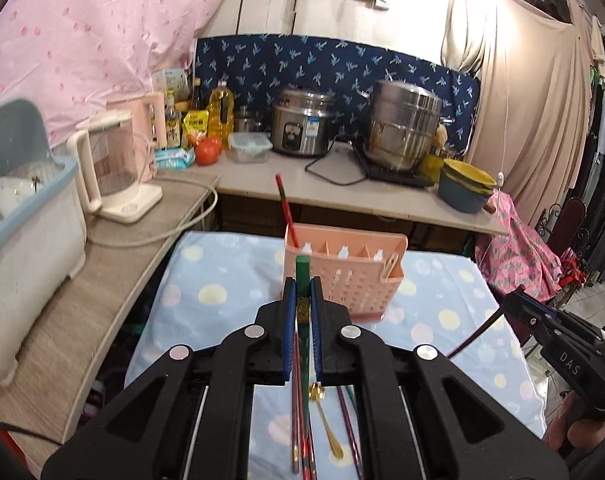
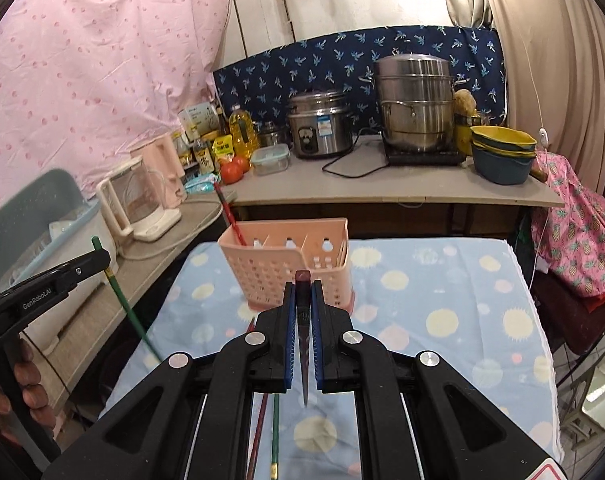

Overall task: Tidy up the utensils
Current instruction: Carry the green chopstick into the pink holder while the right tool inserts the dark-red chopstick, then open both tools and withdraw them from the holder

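Note:
A pink slotted utensil basket (image 1: 342,280) (image 2: 290,268) stands on the blue dotted tablecloth (image 1: 222,280), with a red chopstick (image 1: 284,208) (image 2: 228,212) leaning in its left compartment. My left gripper (image 1: 302,284) (image 2: 104,256) is shut on a green chopstick (image 1: 302,268) (image 2: 122,296), held in the air in front of the basket. My right gripper (image 2: 303,286) (image 1: 516,294) is shut on a dark maroon chopstick (image 2: 303,278) (image 1: 478,328). Below, a gold spoon (image 1: 326,420) and several loose chopsticks (image 1: 298,420) (image 2: 262,420) lie on the cloth.
Behind the table runs a counter (image 2: 382,192) with a rice cooker (image 2: 320,128), a steel steamer pot (image 2: 416,104), stacked bowls (image 2: 502,152), tomatoes (image 1: 208,150) and bottles. A white kettle (image 1: 114,168) and a dish rack (image 1: 26,216) stand on the left shelf.

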`<act>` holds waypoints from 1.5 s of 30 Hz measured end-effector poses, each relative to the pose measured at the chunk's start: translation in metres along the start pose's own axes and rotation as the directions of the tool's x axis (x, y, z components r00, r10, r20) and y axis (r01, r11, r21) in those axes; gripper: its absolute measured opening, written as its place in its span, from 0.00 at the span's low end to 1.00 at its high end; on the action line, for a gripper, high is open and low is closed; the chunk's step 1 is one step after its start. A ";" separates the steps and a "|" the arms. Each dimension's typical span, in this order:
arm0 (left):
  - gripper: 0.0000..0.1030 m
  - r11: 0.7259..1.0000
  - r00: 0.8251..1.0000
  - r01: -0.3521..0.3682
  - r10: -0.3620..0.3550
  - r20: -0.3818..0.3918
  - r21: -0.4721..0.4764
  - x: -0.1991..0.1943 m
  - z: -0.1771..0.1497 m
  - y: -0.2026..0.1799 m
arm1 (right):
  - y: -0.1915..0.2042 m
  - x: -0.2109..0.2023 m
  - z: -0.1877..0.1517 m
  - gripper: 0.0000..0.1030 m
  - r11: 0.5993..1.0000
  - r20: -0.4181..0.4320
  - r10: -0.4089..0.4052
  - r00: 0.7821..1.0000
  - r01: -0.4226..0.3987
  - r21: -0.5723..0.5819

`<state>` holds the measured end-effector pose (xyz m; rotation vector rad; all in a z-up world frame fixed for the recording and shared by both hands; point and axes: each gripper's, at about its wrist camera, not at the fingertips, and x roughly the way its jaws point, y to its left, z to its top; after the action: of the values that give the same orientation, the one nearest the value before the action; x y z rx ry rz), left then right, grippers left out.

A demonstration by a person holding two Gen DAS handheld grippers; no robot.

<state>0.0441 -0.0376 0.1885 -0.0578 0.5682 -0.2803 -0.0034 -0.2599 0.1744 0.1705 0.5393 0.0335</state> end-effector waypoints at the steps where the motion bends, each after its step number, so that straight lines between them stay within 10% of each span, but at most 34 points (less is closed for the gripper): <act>1: 0.07 1.000 1.000 0.004 -0.004 0.014 0.004 0.001 0.008 -0.002 | -0.001 0.001 0.007 0.07 1.000 0.012 -0.004 1.000 0.004 -0.001; 21: 0.07 0.996 0.959 0.092 -0.090 0.270 0.002 0.023 0.141 -0.038 | -0.001 0.038 0.140 0.07 0.999 0.241 -0.032 0.970 0.031 0.008; 37: 0.07 0.995 0.990 0.096 -0.092 0.111 -0.032 0.140 0.098 -0.030 | -0.010 0.136 0.096 0.07 1.000 0.045 -0.022 0.999 0.021 0.023; 41: 0.12 0.995 0.993 0.086 -0.081 0.089 -0.047 0.147 0.090 -0.026 | -0.011 0.135 0.091 0.34 0.999 0.051 -0.041 0.998 0.039 0.037; 45: 0.19 0.996 0.994 0.070 -0.065 0.084 -0.057 0.141 0.083 -0.021 | -0.012 0.127 0.084 0.35 0.998 0.048 -0.037 0.998 0.035 0.047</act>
<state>0.1972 -0.0983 0.1873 -0.1458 0.4935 -0.3250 0.1487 -0.2751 0.1789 0.2061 0.4943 -0.0181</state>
